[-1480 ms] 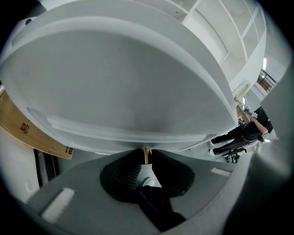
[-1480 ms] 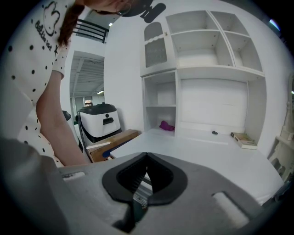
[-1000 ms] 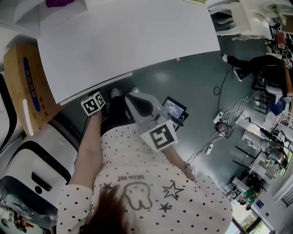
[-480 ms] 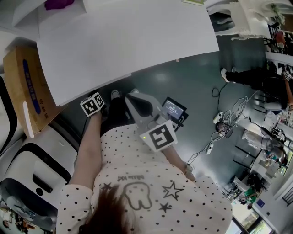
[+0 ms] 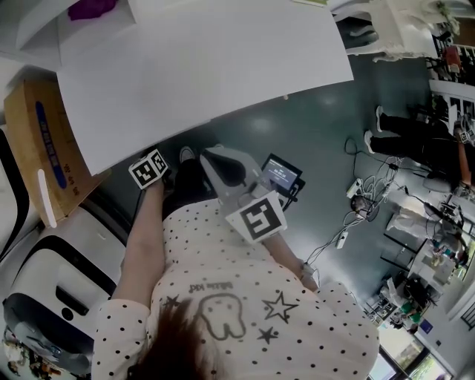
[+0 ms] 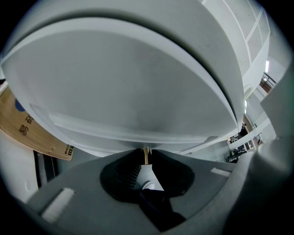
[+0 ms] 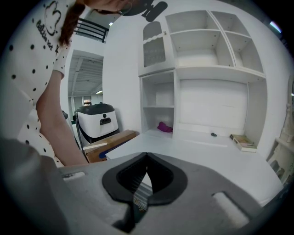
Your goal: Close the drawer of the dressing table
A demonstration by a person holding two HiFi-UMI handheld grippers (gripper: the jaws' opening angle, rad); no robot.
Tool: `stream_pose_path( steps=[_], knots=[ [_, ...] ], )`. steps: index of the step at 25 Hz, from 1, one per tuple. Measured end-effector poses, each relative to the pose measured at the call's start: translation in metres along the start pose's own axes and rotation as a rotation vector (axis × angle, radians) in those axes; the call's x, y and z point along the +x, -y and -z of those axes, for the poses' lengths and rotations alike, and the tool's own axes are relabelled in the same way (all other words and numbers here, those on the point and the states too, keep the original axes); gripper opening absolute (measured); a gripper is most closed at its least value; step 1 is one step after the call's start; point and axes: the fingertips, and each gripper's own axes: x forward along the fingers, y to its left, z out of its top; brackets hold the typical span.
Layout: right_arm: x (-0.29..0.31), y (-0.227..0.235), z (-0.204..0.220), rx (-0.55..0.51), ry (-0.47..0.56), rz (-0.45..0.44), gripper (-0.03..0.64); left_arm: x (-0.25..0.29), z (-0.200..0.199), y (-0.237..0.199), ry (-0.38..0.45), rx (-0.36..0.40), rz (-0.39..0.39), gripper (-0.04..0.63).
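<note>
**Left gripper clenched on a peg at the drawer's edge**

A broad, smooth, matt white dressing table top (image 5: 208, 67) is spread across the twelve o'clock half of the head view. In the right gripper view a white shelf unit of open square compartments (image 7: 202, 59) is seen standing on it.

At six o'clock a white shirt with black polka dots (image 5: 245, 297) is worn by the person. A tooth, stars and a line of script are printed on it, and the script cannot be read.

A rounded, glossy white-and-black appliance (image 5: 52, 289) stands at eight o'clock. A brown cardboard box with a blue oval print (image 5: 41, 141) stands at nine o'clock, its lettering illegible.

The flat white drawer front (image 6: 128, 92) fills the left gripper view under the table top's near edge. How far it is pulled out cannot be told.

The matt grey left gripper (image 6: 146, 151) is clenched on a slim tan peg (image 6: 146, 157) at the drawer's lower edge. The matching right gripper (image 7: 147, 158) is held just short of the table's edge, its tips pressed together on nothing.

A crumpled purple cloth (image 5: 91, 7) lies at eleven o'clock.
</note>
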Motion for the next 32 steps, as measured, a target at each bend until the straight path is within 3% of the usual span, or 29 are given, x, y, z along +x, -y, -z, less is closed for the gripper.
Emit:
stream_pose_path(
  steps=[32],
  knots=[
    [-0.0008, 0.0091, -0.0025, -0.010, 0.002, 0.010, 0.000, 0.0022, -0.0098, -0.0010, 0.024, -0.037, -0.030, 0.072]
  ],
)
